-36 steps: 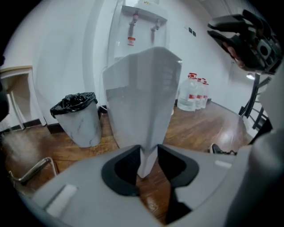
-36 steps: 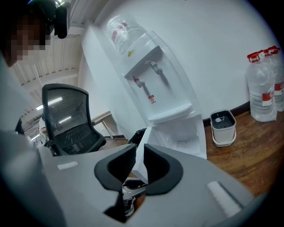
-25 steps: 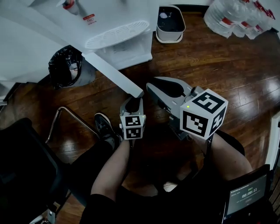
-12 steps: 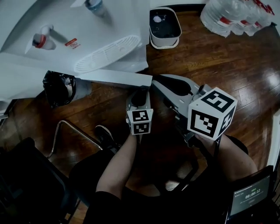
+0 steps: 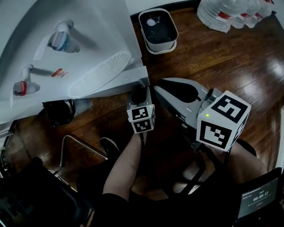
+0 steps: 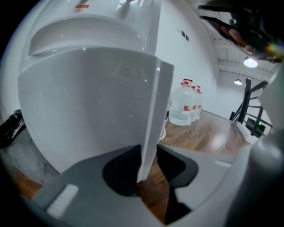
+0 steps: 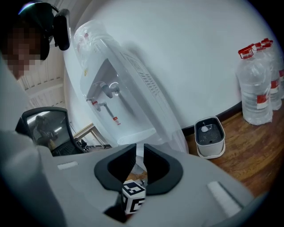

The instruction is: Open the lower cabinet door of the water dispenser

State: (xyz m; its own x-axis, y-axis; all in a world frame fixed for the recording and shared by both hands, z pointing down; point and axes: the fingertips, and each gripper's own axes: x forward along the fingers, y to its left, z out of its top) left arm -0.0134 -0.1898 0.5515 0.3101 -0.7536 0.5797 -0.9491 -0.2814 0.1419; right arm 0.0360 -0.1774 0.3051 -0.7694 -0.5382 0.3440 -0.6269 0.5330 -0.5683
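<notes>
The white water dispenser (image 5: 66, 26) stands at the upper left, with its taps and drip tray in sight, and also shows in the right gripper view (image 7: 115, 75). Its lower cabinet door (image 5: 115, 86) lies just under the drip tray. My left gripper (image 5: 141, 85) holds the door's free edge. In the left gripper view the thin door edge (image 6: 153, 111) stands between the jaws of the left gripper (image 6: 148, 153), which are opening. My right gripper (image 5: 158, 87) hovers just right of it, jaws a narrow gap apart, holding nothing (image 7: 140, 150).
A white tub with a dark inside (image 5: 157, 26) sits on the wood floor beside the dispenser. Several large water bottles (image 5: 230, 11) stand at the far right. A black-bagged bin (image 5: 60, 111), a metal chair frame (image 5: 75, 146) and the person's shoe (image 5: 108, 148) are at the left.
The left gripper has swung the door's free edge up and to the right in the head view, so the door now lies close along the dispenser's front. The right gripper has drifted slightly right.
</notes>
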